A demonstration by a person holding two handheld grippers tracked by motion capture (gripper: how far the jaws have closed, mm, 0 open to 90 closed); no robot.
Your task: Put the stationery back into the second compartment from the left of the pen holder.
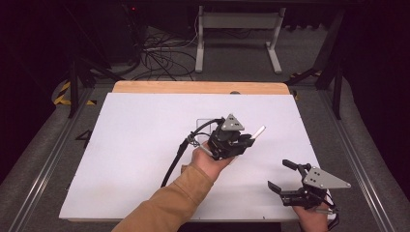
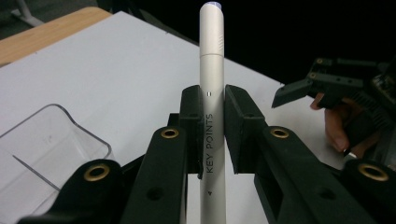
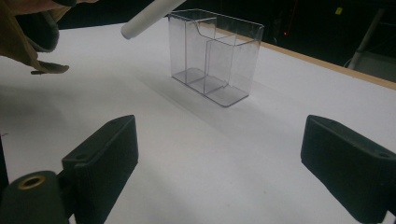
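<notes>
I am holding the white pen [image 2: 212,93] upright between the fingers [image 2: 192,121] of my left gripper [image 1: 241,140], which are pinching it about the middle of its barrel, just above the lettering printed along it. In the high view the pen's free end is sticking out to the right of that gripper, lifted clear of the worktop [image 1: 135,145]. The clear plastic holder [image 3: 215,56] is standing upright on the worktop just behind and to the left of my left hand [image 1: 205,162], with its divided compartments open at the top; in the right gripper view the pen's tip is hanging above and beside its near corner, not yet over an opening.

As I see it, the step in hand is carrying the pen over a compartment and lowering it in. To do this well I am thinking of bringing the lower end directly over one opening, keeping the barrel close to vertical so it clears the thin walls, and loosening my pinch only once the end is well inside. The holder looks light, so a knock on its rim could tip or slide it.

My right gripper [image 1: 285,181] is waiting near the worktop's front right edge, well apart from the holder, its fingers [image 3: 100,154] spread wide with nothing between them.
</notes>
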